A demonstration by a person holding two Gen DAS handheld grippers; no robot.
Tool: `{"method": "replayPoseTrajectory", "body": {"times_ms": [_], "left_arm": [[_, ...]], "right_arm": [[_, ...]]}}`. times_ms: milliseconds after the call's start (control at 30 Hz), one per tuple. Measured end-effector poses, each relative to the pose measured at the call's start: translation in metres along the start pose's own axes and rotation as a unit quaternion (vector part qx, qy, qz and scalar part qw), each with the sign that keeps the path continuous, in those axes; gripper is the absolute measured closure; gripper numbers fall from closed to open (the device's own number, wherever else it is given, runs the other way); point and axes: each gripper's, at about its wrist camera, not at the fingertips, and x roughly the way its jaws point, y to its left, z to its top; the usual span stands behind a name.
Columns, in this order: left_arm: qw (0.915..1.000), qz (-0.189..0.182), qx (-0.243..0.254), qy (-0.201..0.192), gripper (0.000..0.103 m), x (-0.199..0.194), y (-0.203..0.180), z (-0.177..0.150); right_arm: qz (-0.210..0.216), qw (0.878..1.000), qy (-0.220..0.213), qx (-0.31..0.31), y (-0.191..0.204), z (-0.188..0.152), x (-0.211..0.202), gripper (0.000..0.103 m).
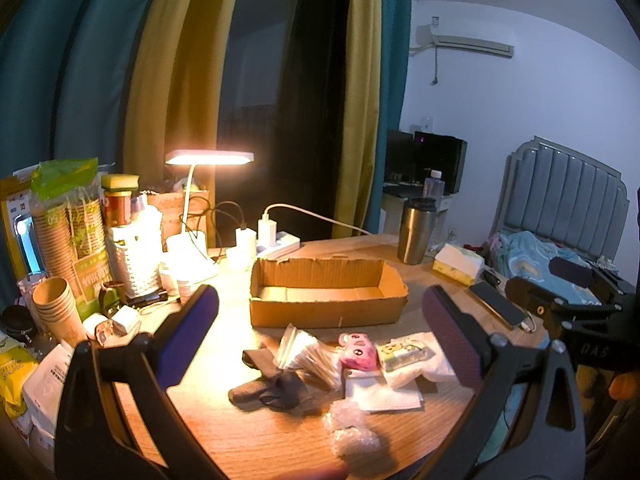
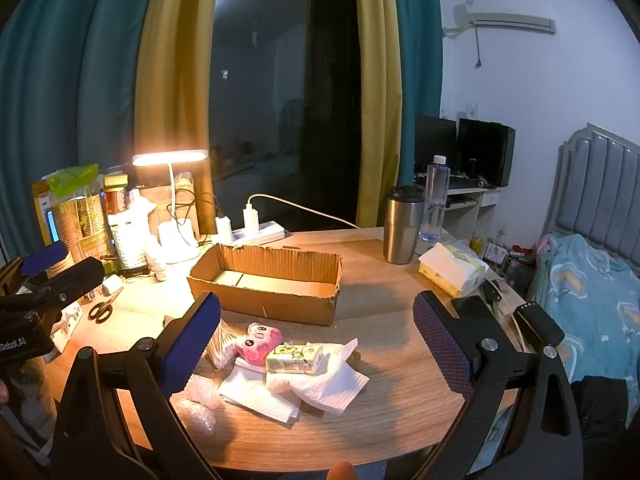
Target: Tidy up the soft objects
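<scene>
A pile of soft things lies on the round wooden table in front of an empty cardboard box. It holds a pink plush toy, a green tissue pack, white paper towels, a bag of cotton swabs, a dark cloth and bubble wrap. My left gripper hovers open above the pile, holding nothing. My right gripper also stands open over it, empty.
A lit desk lamp, stacked paper cups, chargers and a power strip crowd the table's left and back. A steel tumbler, tissue box and phone sit at the right. Scissors lie left. A bed stands beyond.
</scene>
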Motion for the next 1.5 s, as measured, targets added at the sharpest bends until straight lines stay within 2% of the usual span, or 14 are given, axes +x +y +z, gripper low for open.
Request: {"method": "replayPoseTrajectory", "body": {"times_ms": [1167,1500], "left_arm": [[1.0,0.0,0.002,0.004,0.001,0.0,-0.004,-0.003],[0.9999,-0.001,0.002,0.011,0.001,0.006,-0.007,-0.003]], "right_arm": [[0.001,1.0,0.008,0.004,0.0,-0.002,0.002,0.004],[0.002,1.0,0.016,0.007,0.002,-0.015,0.005,0.004]]}}
